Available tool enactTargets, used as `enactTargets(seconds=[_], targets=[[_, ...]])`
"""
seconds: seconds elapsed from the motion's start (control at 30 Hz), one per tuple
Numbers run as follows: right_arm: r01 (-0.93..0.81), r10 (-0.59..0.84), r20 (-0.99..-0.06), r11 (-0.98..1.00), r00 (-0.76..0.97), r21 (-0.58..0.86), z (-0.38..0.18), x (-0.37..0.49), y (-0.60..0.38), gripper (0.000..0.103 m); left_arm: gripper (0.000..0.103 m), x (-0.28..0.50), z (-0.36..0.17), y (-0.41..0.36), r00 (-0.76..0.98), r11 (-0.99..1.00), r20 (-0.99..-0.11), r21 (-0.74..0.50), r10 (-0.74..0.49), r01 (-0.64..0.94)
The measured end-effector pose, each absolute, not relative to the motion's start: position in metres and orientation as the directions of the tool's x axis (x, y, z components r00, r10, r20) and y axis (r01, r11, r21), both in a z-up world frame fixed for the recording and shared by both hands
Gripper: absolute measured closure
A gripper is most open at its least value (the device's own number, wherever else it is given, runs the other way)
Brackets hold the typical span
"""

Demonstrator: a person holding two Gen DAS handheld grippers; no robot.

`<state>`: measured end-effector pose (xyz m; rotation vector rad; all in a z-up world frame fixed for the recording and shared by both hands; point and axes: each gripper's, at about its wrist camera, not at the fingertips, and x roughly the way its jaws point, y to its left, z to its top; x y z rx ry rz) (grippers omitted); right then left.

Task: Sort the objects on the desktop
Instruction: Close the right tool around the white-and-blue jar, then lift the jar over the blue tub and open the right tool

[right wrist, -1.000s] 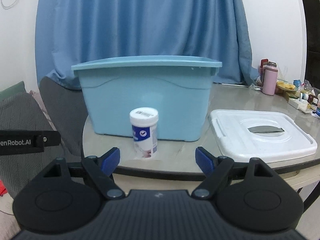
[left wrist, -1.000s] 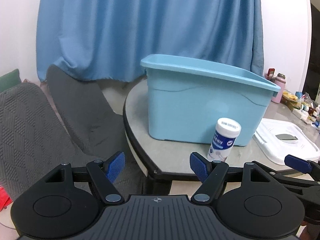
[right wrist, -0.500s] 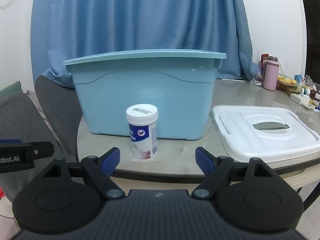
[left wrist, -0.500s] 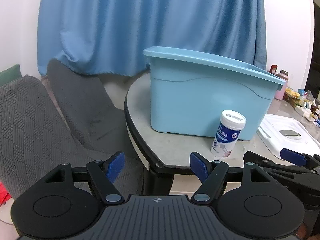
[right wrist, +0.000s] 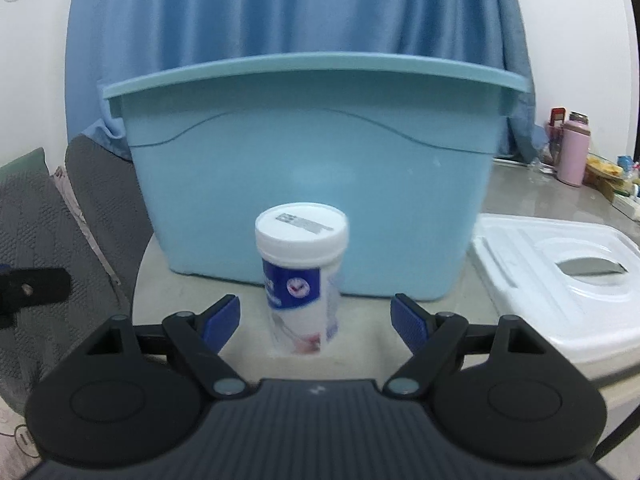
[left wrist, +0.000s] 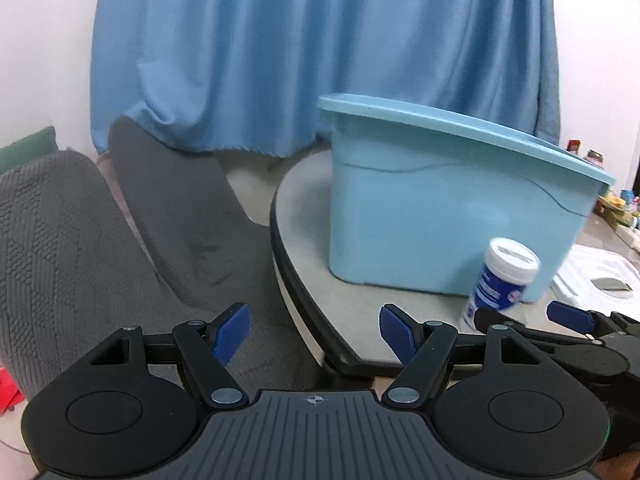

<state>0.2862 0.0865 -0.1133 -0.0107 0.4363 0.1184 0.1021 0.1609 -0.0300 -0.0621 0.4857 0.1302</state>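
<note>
A light blue bin (right wrist: 312, 184) sits on the grey surface (right wrist: 520, 196). Just before it a white bottle (right wrist: 302, 276) stands upright, long axis vertical, cap up. The right hand-held gripper (right wrist: 316, 320) gapes wide around it, untouching; the left hand-held gripper (left wrist: 314, 334) is wide, empty.

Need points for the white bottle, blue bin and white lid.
white bottle (right wrist: 301, 280), right wrist view, on its blue label.
blue bin (right wrist: 312, 184), right wrist view, on its front wall.
white lid (right wrist: 520, 276), right wrist view, on its flat top left of the handle opening.
</note>
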Motion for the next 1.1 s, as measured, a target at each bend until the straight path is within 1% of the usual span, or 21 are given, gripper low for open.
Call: enactTargets(seconds=[0.17,0.2,0.23,0.27,0.47,0.83,1.0,1.1], targets=[[-0.132,0.124,-0.421,0.991,0.898,0.01,-0.117,0.307,0.095,0.021,0.029,0.112,-0.028,0.169,0.882,0.985,-0.452,-0.031,0.137,-0.169],[-0.132,0.125,-0.423,0.991,0.898,0.012,-0.117,0.31,0.096,0.026,0.029,0.113,-0.027,0.17,0.882,0.985,-0.45,-0.031,0.139,-0.171],[-0.132,0.125,-0.425,0.991,0.897,0.013,-0.118,0.313,0.097,0.048,0.029,0.115,-0.026,0.17,0.882,0.984,-0.449,-0.031,0.142,-0.174],[-0.127,0.119,-0.429,0.992,0.896,0.01,-0.118,0.315,0.097,0.058,0.029,0.116,-0.026,0.17,0.883,0.984,-0.448,-0.031,0.143,-0.175],[-0.127,0.122,-0.441,0.992,0.889,0.019,-0.109,0.31,0.093,0.058,0.029,0.119,-0.016,0.168,0.888,0.986,-0.441,-0.036,0.132,-0.164],[-0.132,0.12,-0.381,0.991,0.917,-0.004,-0.061,0.239,0.081,0.058,0.029,0.086,0.016,0.154,0.894,0.992,-0.437,-0.033,0.095,-0.122],[-0.128,0.12,-0.368,0.992,0.922,0.004,-0.034,0.213,0.074,0.058,0.029,0.063,0.029,0.146,0.891,0.994,-0.444,-0.004,0.096,-0.11],[-0.119,0.108,-0.357,0.993,0.928,-0.01,-0.015,0.205,0.071,0.058,0.029,0.052,0.037,0.145,0.891,0.995,-0.449,-0.028,0.075,-0.098]])
